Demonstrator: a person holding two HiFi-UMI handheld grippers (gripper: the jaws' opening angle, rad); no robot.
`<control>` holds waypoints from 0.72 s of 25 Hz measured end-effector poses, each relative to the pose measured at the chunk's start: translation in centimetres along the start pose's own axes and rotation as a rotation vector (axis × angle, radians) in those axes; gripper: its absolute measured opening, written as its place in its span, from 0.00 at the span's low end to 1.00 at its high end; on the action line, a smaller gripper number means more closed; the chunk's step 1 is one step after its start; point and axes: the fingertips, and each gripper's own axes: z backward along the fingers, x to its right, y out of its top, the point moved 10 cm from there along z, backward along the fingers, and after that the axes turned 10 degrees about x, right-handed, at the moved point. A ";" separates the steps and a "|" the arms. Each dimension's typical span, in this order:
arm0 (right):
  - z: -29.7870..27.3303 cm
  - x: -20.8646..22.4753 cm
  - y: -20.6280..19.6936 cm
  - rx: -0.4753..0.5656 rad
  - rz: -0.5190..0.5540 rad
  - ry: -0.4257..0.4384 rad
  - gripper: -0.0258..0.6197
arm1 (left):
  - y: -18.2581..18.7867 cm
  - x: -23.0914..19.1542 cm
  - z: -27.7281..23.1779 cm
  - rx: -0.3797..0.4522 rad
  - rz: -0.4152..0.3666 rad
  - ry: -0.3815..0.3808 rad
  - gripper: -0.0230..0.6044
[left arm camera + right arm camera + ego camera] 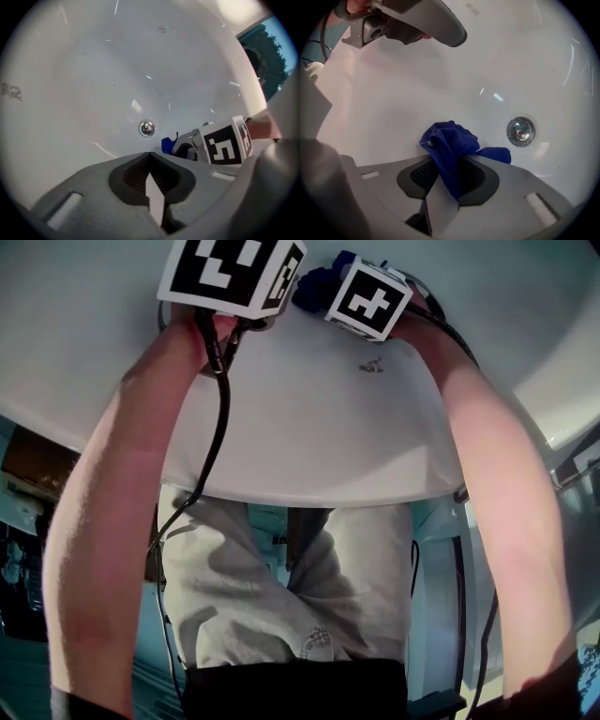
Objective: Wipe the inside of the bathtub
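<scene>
The white bathtub point(309, 442) fills the top of the head view, its rim curving across the middle. A blue cloth point(451, 150) bunches between the jaws of my right gripper point(449, 157), which is shut on it just above the tub floor, left of the chrome drain point(521, 131). The cloth point(317, 285) also peeks out beside the right marker cube point(368, 299). My left gripper point(149, 154) is shut with nothing in it, above the drain point(146, 128). The right gripper point(220, 146) with its cloth point(167, 145) shows at the lower right of the left gripper view.
The left gripper's body point(408, 21) hangs over the tub wall at the top left of the right gripper view. Cables point(217, 418) trail from the grippers over the tub rim. A small dark mark point(372, 366) sits on the inside wall. A window point(269, 61) lies beyond the tub edge.
</scene>
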 end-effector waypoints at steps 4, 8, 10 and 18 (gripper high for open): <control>0.5 -0.9 -1.0 -0.018 -0.047 -0.020 0.22 | -0.1 0.1 -0.2 -0.006 0.001 -0.017 0.04; 0.7 -2.1 -1.1 -0.007 -0.063 0.024 0.22 | -0.3 0.2 -0.3 -0.011 0.009 -0.030 0.04; 0.7 -2.5 -0.9 -0.006 -0.057 0.047 0.22 | -0.4 0.1 -0.3 -0.013 0.010 -0.033 0.04; 1.3 -4.5 -1.8 0.008 -0.116 0.091 0.22 | -0.4 1.0 -0.5 0.001 0.050 -0.095 0.04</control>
